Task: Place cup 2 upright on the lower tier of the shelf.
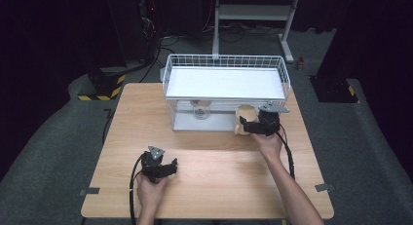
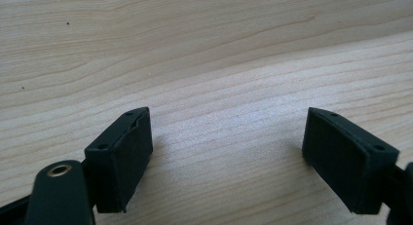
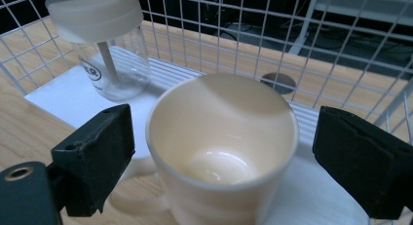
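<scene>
The left gripper (image 1: 165, 167) rests on the table (image 1: 219, 186) well in front of the wire rack (image 1: 226, 91) — jaws apart over bare wood. The right gripper (image 3: 221, 157) is at the rack's lower shelf, jaws spread either side of the cream mug (image 3: 221, 152) — not touching it. A lidded clear bottle (image 3: 114, 49) stands behind the mug.

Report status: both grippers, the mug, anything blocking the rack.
Left gripper open, idle over bare table. Right gripper open around cream mug, pads clear of it. Clear lidded bottle stands behind it in the wire rack.
</scene>
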`<state>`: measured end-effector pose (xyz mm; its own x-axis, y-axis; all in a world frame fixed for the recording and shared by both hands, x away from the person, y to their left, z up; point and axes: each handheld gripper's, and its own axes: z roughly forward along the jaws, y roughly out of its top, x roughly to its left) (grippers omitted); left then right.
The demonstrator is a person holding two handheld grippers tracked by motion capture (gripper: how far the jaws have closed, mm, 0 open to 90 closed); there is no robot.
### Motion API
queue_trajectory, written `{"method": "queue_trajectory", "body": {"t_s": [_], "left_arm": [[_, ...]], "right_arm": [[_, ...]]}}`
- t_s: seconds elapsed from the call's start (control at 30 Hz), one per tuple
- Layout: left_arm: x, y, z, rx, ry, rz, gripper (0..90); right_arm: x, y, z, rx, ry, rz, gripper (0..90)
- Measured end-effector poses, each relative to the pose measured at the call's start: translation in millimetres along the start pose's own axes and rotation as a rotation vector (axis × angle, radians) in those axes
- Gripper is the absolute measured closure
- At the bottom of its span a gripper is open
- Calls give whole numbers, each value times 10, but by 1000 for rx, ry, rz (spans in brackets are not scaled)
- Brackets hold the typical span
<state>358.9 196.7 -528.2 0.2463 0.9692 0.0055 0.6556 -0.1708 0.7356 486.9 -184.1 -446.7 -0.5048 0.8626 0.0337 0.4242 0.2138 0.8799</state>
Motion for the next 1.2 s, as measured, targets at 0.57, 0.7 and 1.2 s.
{"method": "queue_trajectory", "body": {"t_s": [0.57, 0.7, 1.2], "left_arm": [[0, 0, 0, 0, 0, 0, 191], [0, 0, 0, 0, 0, 0, 191], [-3, -1, -1, -1, -3, 5, 192]], "right_arm": [[-34, -316, -232, 32, -1, 27, 143], [-26, -390, -193, 68, -7, 34, 159], [95, -518, 33, 139, -73, 35, 275]]}}
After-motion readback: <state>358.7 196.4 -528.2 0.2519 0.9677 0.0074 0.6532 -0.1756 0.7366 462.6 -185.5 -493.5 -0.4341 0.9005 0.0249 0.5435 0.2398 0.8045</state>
